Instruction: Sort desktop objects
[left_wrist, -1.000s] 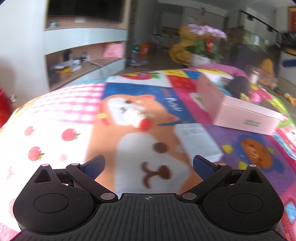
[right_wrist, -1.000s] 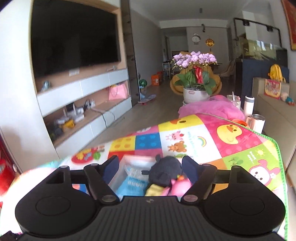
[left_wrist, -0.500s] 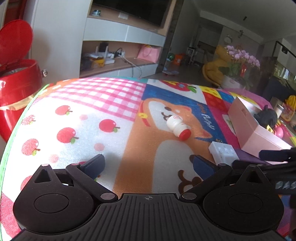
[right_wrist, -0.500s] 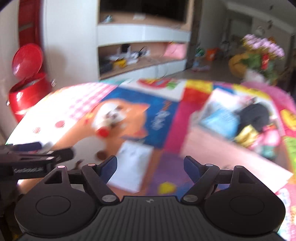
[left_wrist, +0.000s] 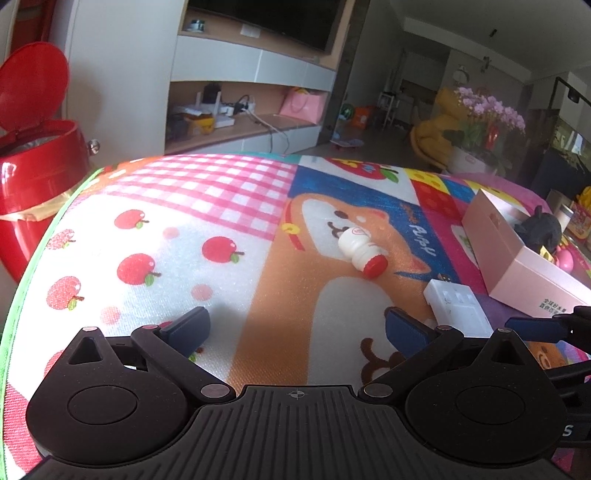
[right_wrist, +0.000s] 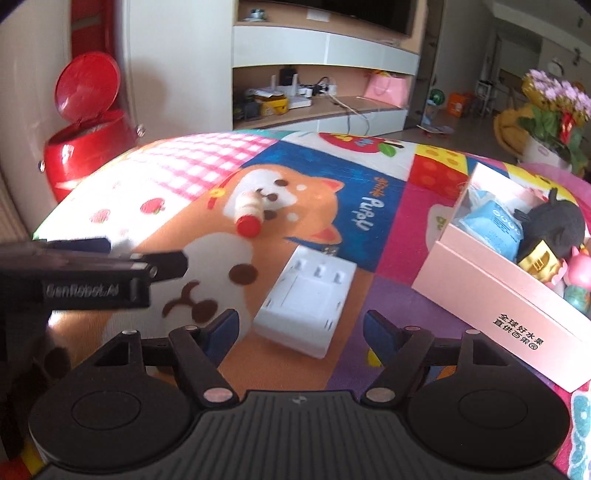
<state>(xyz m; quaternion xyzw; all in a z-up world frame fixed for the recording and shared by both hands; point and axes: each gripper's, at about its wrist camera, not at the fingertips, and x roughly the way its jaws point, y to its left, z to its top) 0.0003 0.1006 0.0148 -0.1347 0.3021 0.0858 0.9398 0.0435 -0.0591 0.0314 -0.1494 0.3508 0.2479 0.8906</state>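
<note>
Right gripper (right_wrist: 298, 328) has swung down from the room view onto the patterned mat (right_wrist: 388, 229); jaws apart, just narrowing, white charger (right_wrist: 308, 301) lying between them, untouched. Left gripper (left_wrist: 295, 325) wide apart, empty. Ahead of it lies the small bottle (left_wrist: 361, 251). Right of both: pink box (right_wrist: 491, 306). Beyond: red bin (left_wrist: 33, 147), shelves (right_wrist: 321, 74).

I see bright daylight washing out the mat (left_wrist: 155, 236) at its left edge; the right wrist view blurs slightly, fisheye bending the edges.
</note>
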